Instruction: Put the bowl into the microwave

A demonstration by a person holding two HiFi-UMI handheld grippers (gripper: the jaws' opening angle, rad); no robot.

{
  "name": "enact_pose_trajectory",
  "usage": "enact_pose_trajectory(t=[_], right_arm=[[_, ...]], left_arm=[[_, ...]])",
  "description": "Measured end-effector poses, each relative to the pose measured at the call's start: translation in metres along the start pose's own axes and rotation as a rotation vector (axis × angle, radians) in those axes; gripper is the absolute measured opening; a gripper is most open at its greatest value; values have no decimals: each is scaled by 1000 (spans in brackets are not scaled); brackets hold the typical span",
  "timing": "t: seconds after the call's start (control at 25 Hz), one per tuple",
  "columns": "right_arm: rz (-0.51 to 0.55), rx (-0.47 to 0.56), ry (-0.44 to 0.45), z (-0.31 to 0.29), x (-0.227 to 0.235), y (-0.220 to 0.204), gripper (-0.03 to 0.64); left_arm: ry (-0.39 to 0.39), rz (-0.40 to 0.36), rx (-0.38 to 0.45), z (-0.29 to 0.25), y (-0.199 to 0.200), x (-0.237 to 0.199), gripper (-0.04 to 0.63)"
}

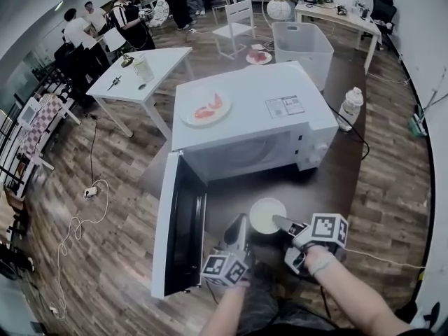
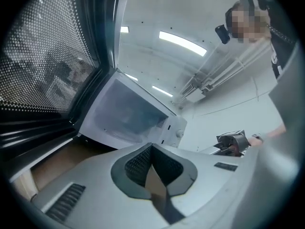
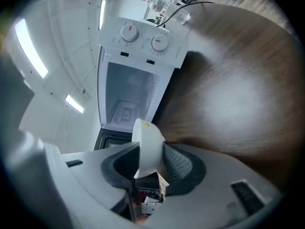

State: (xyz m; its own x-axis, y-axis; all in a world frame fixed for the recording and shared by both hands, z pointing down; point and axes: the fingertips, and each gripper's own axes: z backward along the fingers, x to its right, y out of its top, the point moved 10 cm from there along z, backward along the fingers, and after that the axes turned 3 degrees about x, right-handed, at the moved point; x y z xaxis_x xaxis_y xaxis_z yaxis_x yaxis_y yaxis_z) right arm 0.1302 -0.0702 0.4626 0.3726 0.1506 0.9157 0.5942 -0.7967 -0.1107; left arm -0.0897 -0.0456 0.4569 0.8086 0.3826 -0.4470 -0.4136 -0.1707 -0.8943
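One dark table point(image 1: 336, 187), wood floor point(image 1: 105, 257); right gripper point(image 1: 274, 219) clamps bowl point(image 1: 264, 215), left gripper point(image 2: 152, 149) jaws together.

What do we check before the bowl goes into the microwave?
1. Grip on bowl: ok, right gripper is clamped on its rim.
2. Microwave door: ok, swung wide open.
3. Cavity free: ok, nothing seen inside.
4. Bowl contents: cannot tell.
5. Left gripper: ok, shut and empty; it sits beside the bowl, probably clear of the path.
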Motion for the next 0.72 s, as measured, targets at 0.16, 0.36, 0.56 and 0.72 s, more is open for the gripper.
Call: enact_pose_trajectory(t=[0.16,0.36,0.56,0.72], right_arm=[[4,-1,10,-16,-5,11,138],[0,0,24,-35,-7,24,138],[-12,15,44,-54,-10,41,138],[-16,33,52,-66,-10,53,138]], left_arm=[[10,0,6,-11,3,-10,11],[33,20,13,-24,7,-19,11],[35,7,17,-41,7,-28,11],[25,12,26,-52,2,-32,11]])
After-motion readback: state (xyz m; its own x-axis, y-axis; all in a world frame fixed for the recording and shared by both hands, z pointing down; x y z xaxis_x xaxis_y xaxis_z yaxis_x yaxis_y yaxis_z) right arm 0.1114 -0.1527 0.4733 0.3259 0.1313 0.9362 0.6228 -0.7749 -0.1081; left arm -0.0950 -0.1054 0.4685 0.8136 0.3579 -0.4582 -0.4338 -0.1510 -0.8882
